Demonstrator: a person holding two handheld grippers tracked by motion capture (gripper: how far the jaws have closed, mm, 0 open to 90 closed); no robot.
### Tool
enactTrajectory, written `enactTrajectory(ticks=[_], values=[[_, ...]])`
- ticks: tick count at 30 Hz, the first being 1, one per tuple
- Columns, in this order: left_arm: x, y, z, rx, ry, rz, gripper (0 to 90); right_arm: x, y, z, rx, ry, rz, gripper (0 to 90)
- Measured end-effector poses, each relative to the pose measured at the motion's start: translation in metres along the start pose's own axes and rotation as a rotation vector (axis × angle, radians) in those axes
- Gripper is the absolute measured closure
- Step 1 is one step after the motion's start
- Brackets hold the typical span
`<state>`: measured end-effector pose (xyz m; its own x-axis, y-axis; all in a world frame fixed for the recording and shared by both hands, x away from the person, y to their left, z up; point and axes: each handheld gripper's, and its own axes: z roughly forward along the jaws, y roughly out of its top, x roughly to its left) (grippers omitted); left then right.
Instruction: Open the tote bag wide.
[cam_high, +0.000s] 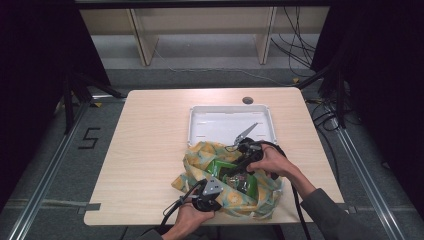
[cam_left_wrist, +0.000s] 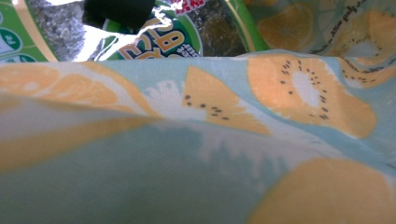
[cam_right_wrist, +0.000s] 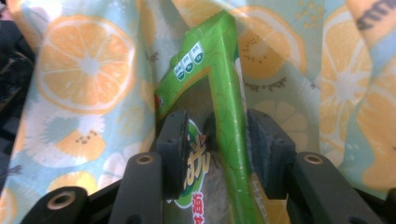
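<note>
A cloth bag (cam_high: 200, 156) printed with orange and kiwi slices lies open at the table's front right. Inside it stands a green snack packet (cam_high: 218, 168), shown close in the right gripper view (cam_right_wrist: 224, 70). My right gripper (cam_high: 236, 167) reaches down into the bag, and its pads (cam_right_wrist: 173, 149) are closed on the packet's lower part, one on each side. My left gripper (cam_high: 216, 189) sits at the bag's near rim. In the left gripper view the bag's cloth (cam_left_wrist: 196, 154) drapes over the jaws and hides them, with the packet (cam_left_wrist: 154, 44) beyond.
A white tray (cam_high: 210, 125) lies just behind the bag, with a grey pointed metal tool (cam_high: 246, 132) in it. A round cable hole (cam_high: 247, 100) sits near the table's far edge. Bare tabletop (cam_high: 145, 145) spreads to the left.
</note>
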<state>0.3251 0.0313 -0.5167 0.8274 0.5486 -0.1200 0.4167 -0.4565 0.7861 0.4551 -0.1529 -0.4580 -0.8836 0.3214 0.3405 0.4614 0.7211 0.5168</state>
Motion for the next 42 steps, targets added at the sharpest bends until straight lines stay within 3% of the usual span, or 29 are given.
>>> enactTrajectory(ticks=[1,7,8,11,12,15,17,19,20,21,25,26,30,33,35,36,37,40,41,42], values=[[0.001,0.000,0.000,0.002,0.005,0.025,89.5,0.000,0.000,0.000,0.000,0.002,-0.003,61.1],[0.001,0.001,-0.001,0.003,0.005,0.024,89.5,0.005,0.000,-0.001,0.039,-0.006,0.004,61.2],[0.000,0.000,0.000,0.001,0.000,-0.003,89.5,0.005,0.000,-0.001,0.043,-0.006,0.004,61.4],[-0.001,0.000,0.001,-0.009,0.002,-0.016,89.5,0.007,0.000,-0.002,0.059,-0.017,0.023,66.5],[0.000,0.000,0.001,-0.006,0.010,-0.015,89.5,0.006,0.000,-0.003,0.051,0.005,0.009,67.9],[0.001,0.000,0.000,-0.003,0.009,0.013,89.5,0.011,0.001,-0.007,0.059,0.016,0.020,72.1],[0.000,0.000,0.001,-0.007,0.005,-0.015,89.5,0.012,0.001,-0.009,0.051,0.012,-0.006,74.1],[0.001,-0.001,0.000,0.006,0.005,-0.004,89.5,0.015,0.003,-0.010,0.056,0.021,-0.010,75.1],[0.000,-0.001,0.001,-0.008,0.006,-0.021,89.5,0.013,0.003,-0.007,0.030,0.058,-0.063,75.2],[0.000,-0.001,0.001,-0.006,0.005,-0.018,89.5,0.017,0.003,-0.010,0.057,0.013,-0.011,75.3],[0.001,0.000,-0.001,0.008,0.007,-0.011,88.0,0.016,0.004,-0.009,0.033,0.061,-0.065,75.6],[-0.001,0.000,0.000,-0.008,0.001,-0.036,86.3,0.015,0.005,-0.010,0.026,0.048,-0.076,75.6],[-0.005,0.002,-0.005,0.022,-0.015,0.009,76.2,0.018,0.006,-0.017,0.002,0.016,-0.075,75.6],[-0.009,0.003,-0.011,0.001,-0.037,-0.022,71.6,0.020,0.007,-0.023,-0.017,0.000,-0.082,75.6],[-0.008,0.004,-0.018,0.011,-0.042,0.007,69.7,0.021,0.008,-0.028,-0.032,-0.015,-0.082,75.5],[-0.009,0.004,-0.021,0.012,-0.043,0.004,68.4,0.021,0.008,-0.031,-0.044,-0.020,-0.079,75.5],[-0.010,0.004,-0.026,0.017,-0.047,-0.026,66.5,0.023,0.009,-0.032,-0.048,-0.009,-0.072,75.5],[-0.010,0.005,-0.035,0.037,-0.050,-0.003,61.4,0.025,0.011,-0.038,-0.074,-0.042,-0.081,75.5],[-0.013,0.005,-0.039,0.043,-0.046,-0.018,60.2,0.025,0.011,-0.038,-0.081,-0.038,-0.082,75.5],[-0.012,0.005,-0.041,0.047,-0.051,0.005,57.9,0.027,0.012,-0.040,-0.104,-0.039,-0.069,75.4]])
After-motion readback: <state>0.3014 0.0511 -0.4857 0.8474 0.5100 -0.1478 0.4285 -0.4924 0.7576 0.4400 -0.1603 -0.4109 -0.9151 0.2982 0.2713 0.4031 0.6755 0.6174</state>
